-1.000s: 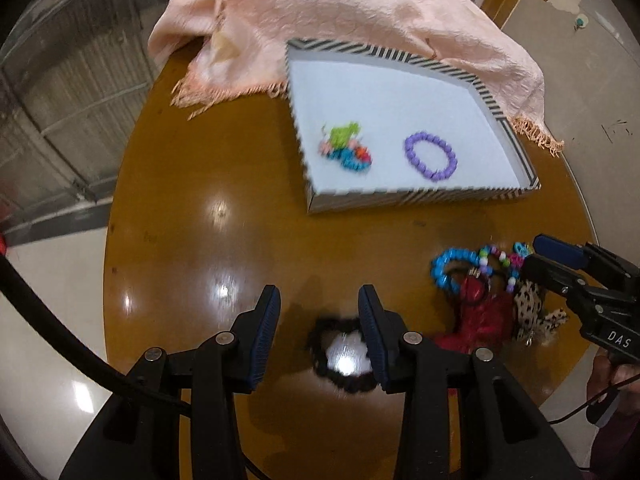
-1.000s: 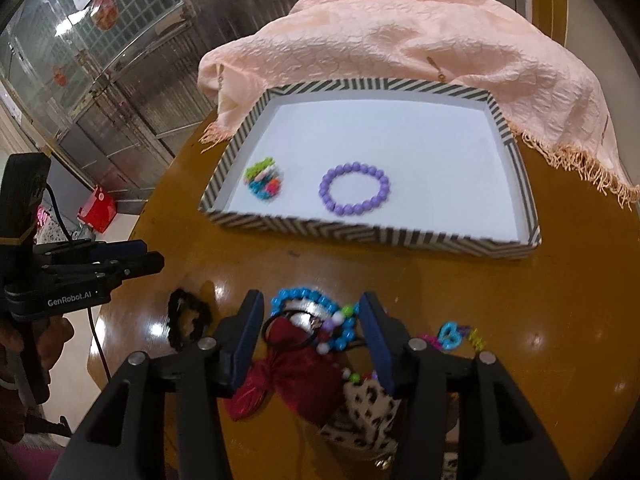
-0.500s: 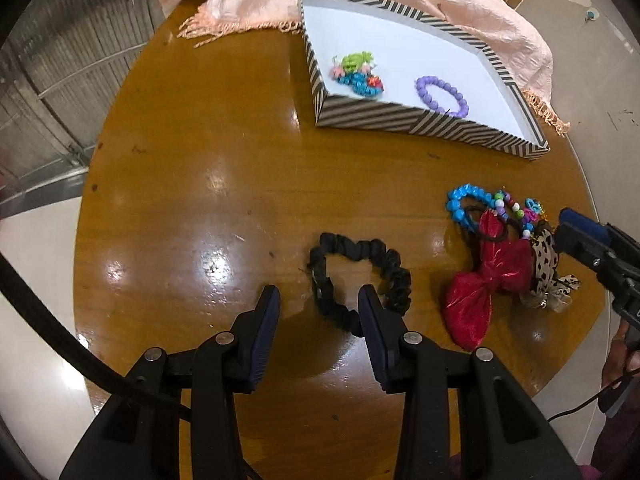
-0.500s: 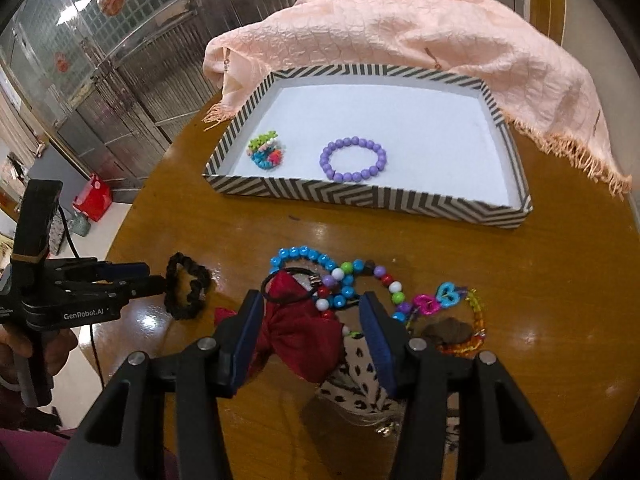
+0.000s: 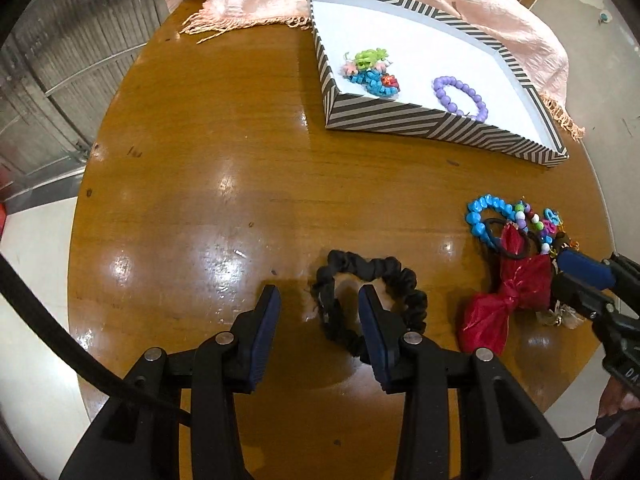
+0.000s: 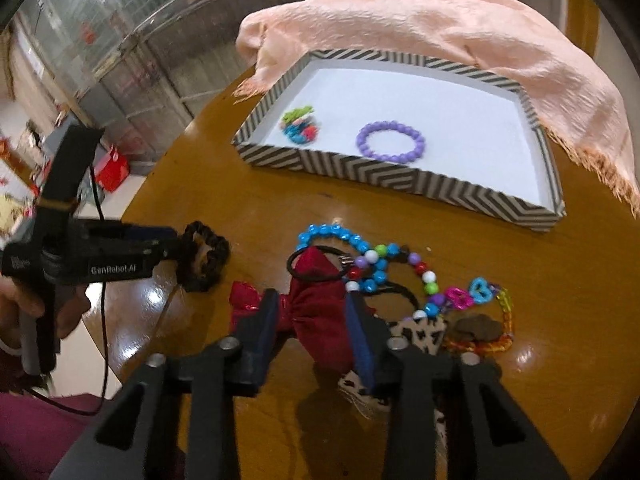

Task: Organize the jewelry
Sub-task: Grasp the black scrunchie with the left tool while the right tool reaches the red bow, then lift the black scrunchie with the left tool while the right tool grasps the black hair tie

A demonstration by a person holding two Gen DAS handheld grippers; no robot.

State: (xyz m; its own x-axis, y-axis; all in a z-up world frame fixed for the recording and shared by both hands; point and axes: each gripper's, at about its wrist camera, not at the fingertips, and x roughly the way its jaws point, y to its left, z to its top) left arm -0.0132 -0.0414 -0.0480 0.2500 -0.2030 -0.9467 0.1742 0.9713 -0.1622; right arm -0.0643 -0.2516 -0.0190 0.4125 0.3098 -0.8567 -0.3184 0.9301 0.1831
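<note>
The left hand-held gripper hangs low over the brown worktop with its jaws apart. One side of the black scrunchie lies between them, and the far finger sits inside its loop; neither pad presses on it.

The right hand-held gripper is closing its jaws around the red bow. The bow sits between the pads, though they do not yet look tight on it. Just beyond its tips lie a blue bead bracelet, a mixed-colour bead string and a leopard-print piece.

Farther ahead of both stands a striped tray holding a purple bracelet and a small coloured cluster. A pink cloth is draped behind the tray.
</note>
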